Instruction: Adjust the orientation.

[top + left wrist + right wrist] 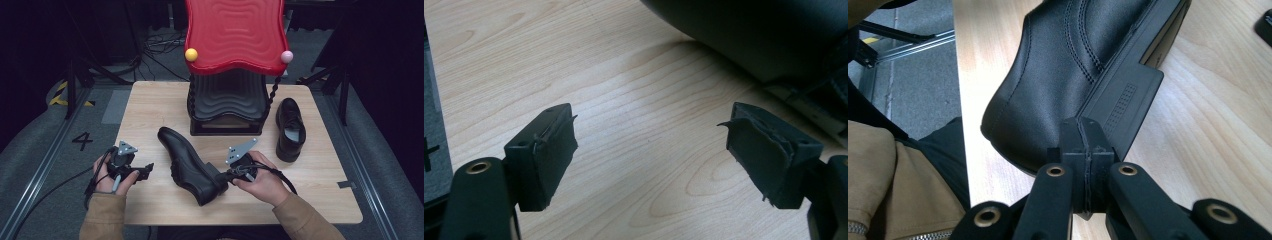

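Right gripper view: gripper (pixel 1087 150) shut, touching shoe (pixel 1058 85).

A black numeral "4" (pixel 82 140) is marked on the grey floor (pixel 45 145) left of the table.

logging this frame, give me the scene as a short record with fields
work in hand: handling a black shoe
near shoe: on its side on the table, heel toward the person
right gripper: jaws shut, tips against the near shoe's heel
left gripper: jaws open, nothing between them, beside the near shoe
second shoe: upright, at the right of the rack
rack: red-topped, at the table's far edge
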A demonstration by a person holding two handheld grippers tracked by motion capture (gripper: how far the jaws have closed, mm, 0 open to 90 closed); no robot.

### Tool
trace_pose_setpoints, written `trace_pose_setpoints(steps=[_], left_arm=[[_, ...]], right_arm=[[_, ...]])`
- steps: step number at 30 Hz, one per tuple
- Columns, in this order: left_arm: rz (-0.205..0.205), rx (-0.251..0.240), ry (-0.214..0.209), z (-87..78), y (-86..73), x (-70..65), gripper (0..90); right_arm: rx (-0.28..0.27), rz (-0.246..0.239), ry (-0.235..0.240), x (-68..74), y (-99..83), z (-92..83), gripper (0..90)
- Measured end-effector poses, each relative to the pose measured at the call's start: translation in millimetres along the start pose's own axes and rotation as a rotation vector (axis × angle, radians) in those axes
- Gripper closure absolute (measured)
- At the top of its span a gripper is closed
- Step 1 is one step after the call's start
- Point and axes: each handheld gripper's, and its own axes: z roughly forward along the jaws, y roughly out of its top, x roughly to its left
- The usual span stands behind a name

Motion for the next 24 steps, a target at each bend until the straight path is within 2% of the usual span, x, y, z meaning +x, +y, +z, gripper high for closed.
trace_pose_setpoints(steps=[4, 6, 8, 9, 10, 12, 13, 15, 17, 22, 23, 24], left_arm=[[-0.006, -0.007, 0.0, -2.0, -0.7, 0.8, 20.2], [-0.007, -0.007, 0.0, -2.1, -0.9, 1.2, 20.0], [-0.004, -0.005, 0.001, -1.0, -1.0, 1.5, 19.8], [-0.001, 0.0, -0.001, -0.3, -1.0, 1.4, 19.8], [0.002, 0.0, 0.001, 0.9, -1.2, 1.3, 19.8], [-0.004, 0.006, -0.003, 3.5, -1.5, 0.2, 19.7], [-0.001, 0.009, -0.002, 4.6, -1.5, -0.1, 19.8], [-0.001, 0.012, -0.004, 5.9, -1.6, -0.8, 19.7], [-0.001, 0.013, -0.002, 6.2, -1.6, -0.6, 19.7], [-0.009, 0.013, 0.002, 7.2, -2.8, 0.5, 19.8], [-0.008, 0.014, 0.001, 7.4, -3.0, 0.8, 19.8], [-0.009, 0.013, -0.002, 7.6, -3.1, 0.9, 19.8]], right_arm=[[-0.015, 0.013, -0.015, -5.1, -3.8, -4.5, 90.0], [-0.024, 0.024, -0.04, -8.6, -6.9, -8.2, 90.0], [-0.018, 0.026, -0.09, -12.6, -9.7, -12.4, 90.0], [0.012, 0.018, -0.163, -17.9, -12.8, -15.1, 90.0], [0.012, 0.018, -0.163, -17.9, -12.8, -15.1, 90.0], [0.044, 0.007, -0.234, -23.3, -17.7, -13.2, 90.0], [0.031, 0.014, -0.254, -27.3, -21.7, -11.8, 90.0], [0.009, 0.06, -0.252, -34.8, -26.8, -10.6, 90.0], [0.003, 0.083, -0.259, -40.2, -30.7, -8.9, 90.0], [0.045, 0.153, -0.309, -57.1, -42.7, 1.0, 90.0], [0.061, 0.172, -0.301, -61.4, -46.2, 3.7, 90.0], [0.05, 0.193, -0.279, -65.2, -49.9, 5.8, 89.8]])
